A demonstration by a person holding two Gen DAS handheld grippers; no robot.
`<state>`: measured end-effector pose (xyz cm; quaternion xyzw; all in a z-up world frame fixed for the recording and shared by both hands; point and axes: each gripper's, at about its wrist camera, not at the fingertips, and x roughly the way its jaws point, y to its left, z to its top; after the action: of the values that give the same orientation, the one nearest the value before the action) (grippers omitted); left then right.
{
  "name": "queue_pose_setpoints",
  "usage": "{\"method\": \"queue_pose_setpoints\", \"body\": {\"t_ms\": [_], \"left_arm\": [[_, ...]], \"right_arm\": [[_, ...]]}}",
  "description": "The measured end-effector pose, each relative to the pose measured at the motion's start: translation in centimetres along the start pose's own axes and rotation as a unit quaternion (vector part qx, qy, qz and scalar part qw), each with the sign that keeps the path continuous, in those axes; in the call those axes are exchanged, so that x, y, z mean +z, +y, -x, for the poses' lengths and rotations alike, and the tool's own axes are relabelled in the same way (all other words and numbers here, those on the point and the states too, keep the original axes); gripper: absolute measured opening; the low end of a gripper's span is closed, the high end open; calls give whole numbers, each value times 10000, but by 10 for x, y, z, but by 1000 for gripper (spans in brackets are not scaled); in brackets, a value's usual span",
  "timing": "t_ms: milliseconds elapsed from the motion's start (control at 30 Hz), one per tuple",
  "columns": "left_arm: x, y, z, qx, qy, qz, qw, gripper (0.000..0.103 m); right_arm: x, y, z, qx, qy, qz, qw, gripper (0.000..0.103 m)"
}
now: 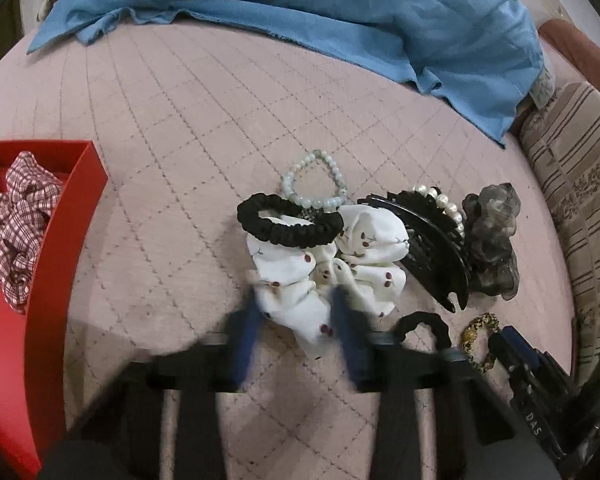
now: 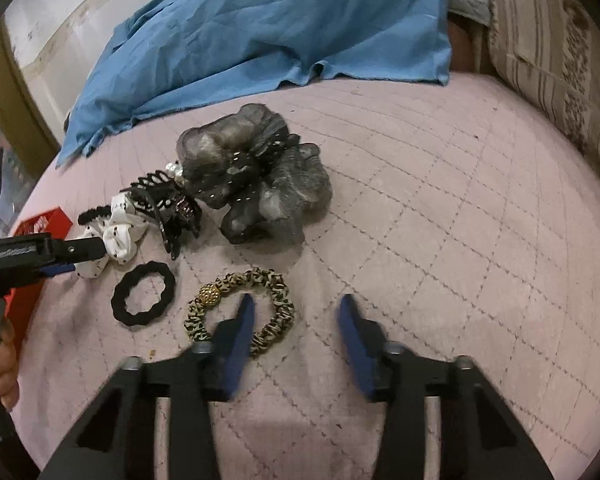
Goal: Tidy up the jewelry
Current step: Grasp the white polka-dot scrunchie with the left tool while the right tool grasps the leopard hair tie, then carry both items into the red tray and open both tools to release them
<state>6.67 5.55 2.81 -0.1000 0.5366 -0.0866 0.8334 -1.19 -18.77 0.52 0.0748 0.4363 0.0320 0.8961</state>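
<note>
left wrist view – left gripper (image 1: 296, 312) fingers spread around white scrunchie (image 1: 324, 268), right gripper (image 2: 296, 316) spread – holding nothing

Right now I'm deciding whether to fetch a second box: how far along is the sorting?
Barely begun. Done: only a plaid scrunchie sits in the red box. In hand: the left gripper straddles the white scrunchie, jaws open, not yet clamped. The right gripper is open over the leopard scrunchie. Left: black scrunchie, bead bracelet, claw clip, grey scrunchie, black hair tie.
</note>
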Motion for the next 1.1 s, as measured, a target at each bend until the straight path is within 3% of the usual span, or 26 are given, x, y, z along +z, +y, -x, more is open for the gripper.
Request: {"method": "queue_pose_setpoints", "body": {"t_ms": [33,167,267,633,833,1100], "left_arm": [[-1,-1,0,-39,51,7,10000,10],[-8,-2,19,-87,-89,-23,9999,10],[-17,-3,42,-95,-233,-150,9996,10],[-54,20,119,205,-1035,-722,9918,10],[-53,61,135,212,-1176,-388,9921,10],[-51,138,151,396,-1292,288,9904,10]], "right_arm": [[0,1,0,-1,1,33,10000,18],[1,-1,4,114,-29,-58,9999,9],[0,-6,10,334,-84,-279,9990,8],[-11,8,41,343,-360,-326,9982,8],[-9,31,67,446,-481,-302,9974,8],[5,103,86,753,-475,396,9952,8]]}}
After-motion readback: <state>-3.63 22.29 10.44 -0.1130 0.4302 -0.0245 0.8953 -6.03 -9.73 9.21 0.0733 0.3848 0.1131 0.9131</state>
